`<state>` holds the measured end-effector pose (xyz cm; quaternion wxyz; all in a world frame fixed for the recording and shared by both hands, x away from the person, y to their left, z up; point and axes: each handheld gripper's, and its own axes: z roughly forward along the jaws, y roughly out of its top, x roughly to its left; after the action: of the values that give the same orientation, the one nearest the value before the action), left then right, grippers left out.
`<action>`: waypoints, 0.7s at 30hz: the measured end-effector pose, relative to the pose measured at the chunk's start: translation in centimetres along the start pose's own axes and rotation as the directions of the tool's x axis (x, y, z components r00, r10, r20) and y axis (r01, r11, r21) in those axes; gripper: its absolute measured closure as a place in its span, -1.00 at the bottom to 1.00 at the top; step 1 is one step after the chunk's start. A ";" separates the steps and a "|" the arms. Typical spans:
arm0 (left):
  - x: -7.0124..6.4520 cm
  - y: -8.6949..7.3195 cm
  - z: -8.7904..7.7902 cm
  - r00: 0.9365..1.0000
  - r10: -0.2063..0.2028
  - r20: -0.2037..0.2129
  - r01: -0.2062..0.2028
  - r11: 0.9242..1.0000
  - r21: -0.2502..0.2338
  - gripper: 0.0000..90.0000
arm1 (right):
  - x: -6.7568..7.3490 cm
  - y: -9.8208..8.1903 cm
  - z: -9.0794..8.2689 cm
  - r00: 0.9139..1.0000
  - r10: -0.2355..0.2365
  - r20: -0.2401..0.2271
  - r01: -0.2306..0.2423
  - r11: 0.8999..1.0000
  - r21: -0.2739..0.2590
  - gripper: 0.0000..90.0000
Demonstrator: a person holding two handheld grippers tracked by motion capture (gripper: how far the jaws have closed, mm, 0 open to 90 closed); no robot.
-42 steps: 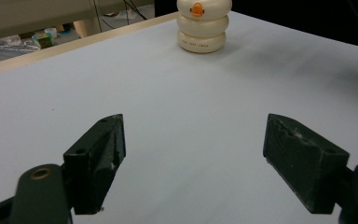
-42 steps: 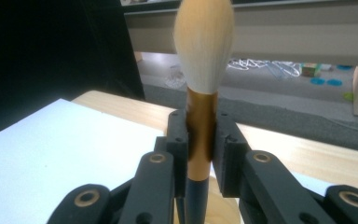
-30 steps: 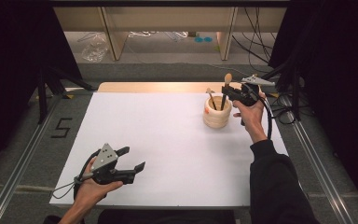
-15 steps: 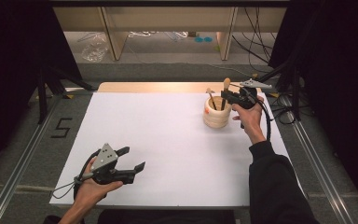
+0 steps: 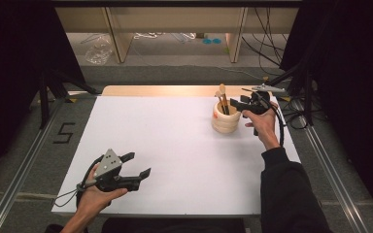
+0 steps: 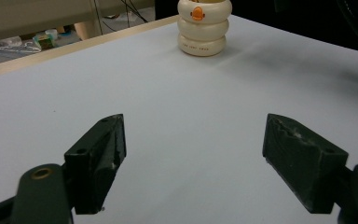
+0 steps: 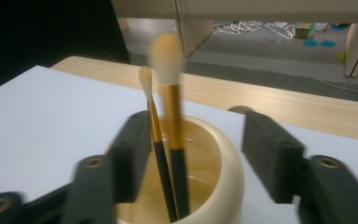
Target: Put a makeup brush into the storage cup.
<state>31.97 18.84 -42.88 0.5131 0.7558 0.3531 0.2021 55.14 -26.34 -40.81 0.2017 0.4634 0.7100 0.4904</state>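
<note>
A cream ringed pot (image 5: 226,121) stands at the far right of the white table top (image 5: 175,145). Two brushes (image 5: 222,99) with black and gold handles stand in it, bristles up. My right gripper (image 5: 238,103) hovers just right of the pot's rim, and its jaws have just been opening. In the right gripper view the thick brush (image 7: 170,93) and the thin brush (image 7: 151,116) stand in the gap of that gripper (image 7: 196,144), with no pad pressing on them. My left gripper (image 5: 138,165) rests open at the near left, pointing at the pot (image 6: 202,28) with nothing in it (image 6: 193,158).
A wooden strip (image 5: 175,91) runs along the table's far edge. Metal rails (image 5: 24,170) flank both sides. Beyond the table are wooden legs (image 5: 119,39), cables (image 5: 272,29) and a plastic bag (image 5: 97,51) on the floor. Black curtains hang at left and right.
The right gripper went from shut on the thick brush above the pot to open, and the brush now stands in the pot. The left hand has not moved.
</note>
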 end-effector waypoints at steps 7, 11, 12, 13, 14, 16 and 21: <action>0.0 0.0 0.0 1.000 -0.001 0.001 0.001 1.000 -0.005 -0.53 | -0.2 0.5 -1.5 0.999 -0.007 0.037 0.008 1.000 -0.023 -0.46; 0.0 0.0 0.0 1.000 -0.002 0.000 0.002 1.000 -0.006 -0.53 | -0.2 0.7 -2.1 0.998 -0.018 0.060 0.021 0.999 -0.042 -0.53; 0.0 0.0 0.0 1.000 -0.002 0.001 0.002 1.000 -0.006 -0.53 | -0.1 0.7 -2.1 0.999 -0.006 0.049 0.009 0.998 -0.056 -0.54; 0.0 0.0 0.0 1.000 -0.002 0.000 0.002 1.000 -0.006 -0.53 | -0.1 0.8 -2.2 0.998 -0.006 0.059 0.009 0.999 -0.052 -0.54; 0.0 0.0 0.0 1.000 -0.003 0.000 0.003 1.000 -0.007 -0.53 | 0.0 0.8 -2.3 0.999 -0.001 0.050 0.004 0.998 -0.058 -0.54; 0.0 0.0 0.0 1.000 -0.003 -0.001 0.003 1.000 -0.008 -0.53 | 0.0 0.8 -2.4 0.999 -0.005 0.050 0.008 0.998 -0.065 -0.55; 0.1 0.0 -0.1 1.000 -0.003 -0.004 0.003 1.000 -0.017 -0.53 | 0.6 0.8 -2.9 0.998 -0.004 0.060 0.008 0.998 -0.069 -0.58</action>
<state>32.04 18.98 -42.83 0.5191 0.7504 0.3536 0.2059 53.07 -27.27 -38.74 0.2405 0.4684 0.6876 0.5000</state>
